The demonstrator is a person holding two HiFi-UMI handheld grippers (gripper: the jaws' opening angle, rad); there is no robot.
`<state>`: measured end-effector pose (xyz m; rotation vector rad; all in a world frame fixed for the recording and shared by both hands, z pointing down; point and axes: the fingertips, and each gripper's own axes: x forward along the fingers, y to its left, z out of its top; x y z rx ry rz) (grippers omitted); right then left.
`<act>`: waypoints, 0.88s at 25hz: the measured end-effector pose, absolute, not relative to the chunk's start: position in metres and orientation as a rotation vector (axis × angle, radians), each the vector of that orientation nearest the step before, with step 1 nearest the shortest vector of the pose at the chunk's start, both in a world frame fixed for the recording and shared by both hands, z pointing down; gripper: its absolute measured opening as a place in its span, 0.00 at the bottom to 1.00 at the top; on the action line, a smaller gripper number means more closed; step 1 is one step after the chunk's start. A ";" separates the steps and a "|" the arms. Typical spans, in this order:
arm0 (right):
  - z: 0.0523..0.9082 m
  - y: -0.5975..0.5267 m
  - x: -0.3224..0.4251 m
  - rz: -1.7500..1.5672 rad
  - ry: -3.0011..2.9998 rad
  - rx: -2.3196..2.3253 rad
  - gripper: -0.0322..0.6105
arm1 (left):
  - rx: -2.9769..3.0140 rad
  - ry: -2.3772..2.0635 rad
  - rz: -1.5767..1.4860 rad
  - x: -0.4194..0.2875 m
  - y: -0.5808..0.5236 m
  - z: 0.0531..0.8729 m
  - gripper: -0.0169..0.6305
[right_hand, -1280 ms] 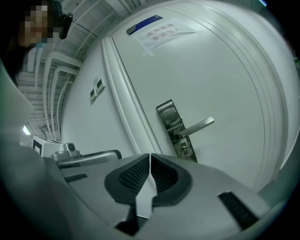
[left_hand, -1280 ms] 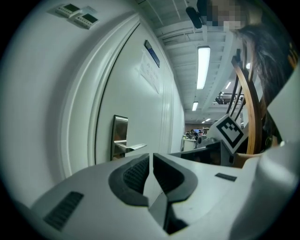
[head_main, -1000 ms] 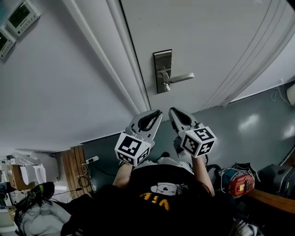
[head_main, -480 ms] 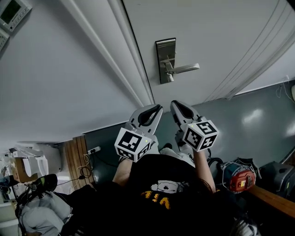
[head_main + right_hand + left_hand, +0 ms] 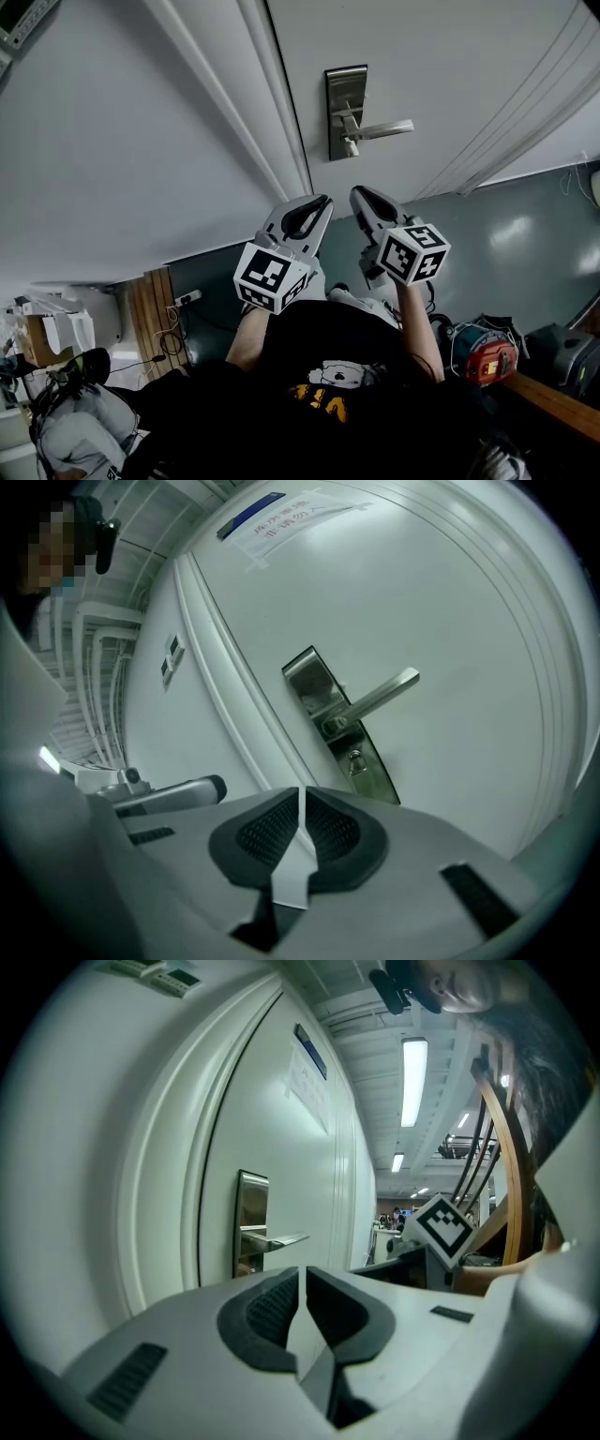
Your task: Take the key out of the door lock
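The small metal key (image 5: 354, 759) sits in the lock low on the brushed steel plate (image 5: 373, 772), under the silver lever handle (image 5: 380, 696) of the white door (image 5: 450, 621), so I judge nothing is done yet. I count one key, one handle and one plate. My left gripper (image 5: 302, 1274) and right gripper (image 5: 301, 794) are both clenched on nothing, well apart from the key.

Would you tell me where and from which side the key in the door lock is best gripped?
Grip the key by its small head, the only part standing out of the lock plate. Probably come straight at the door, below the lever handle, which juts out above it. Its flat faces are too small to read.
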<state>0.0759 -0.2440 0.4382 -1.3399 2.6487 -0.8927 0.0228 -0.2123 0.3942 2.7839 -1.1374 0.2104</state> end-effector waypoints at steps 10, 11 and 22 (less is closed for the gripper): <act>0.457 -0.284 0.083 -1.018 2.580 -1.333 0.11 | 2.801 -1.134 0.223 0.023 -0.219 0.398 0.07; 0.459 -0.289 0.084 -1.034 2.572 -1.326 0.14 | 2.800 -1.133 0.225 0.024 -0.219 0.399 0.07; 0.479 -0.328 0.093 -1.314 2.270 -1.224 0.24 | 2.808 -1.107 0.224 0.035 -0.221 0.400 0.07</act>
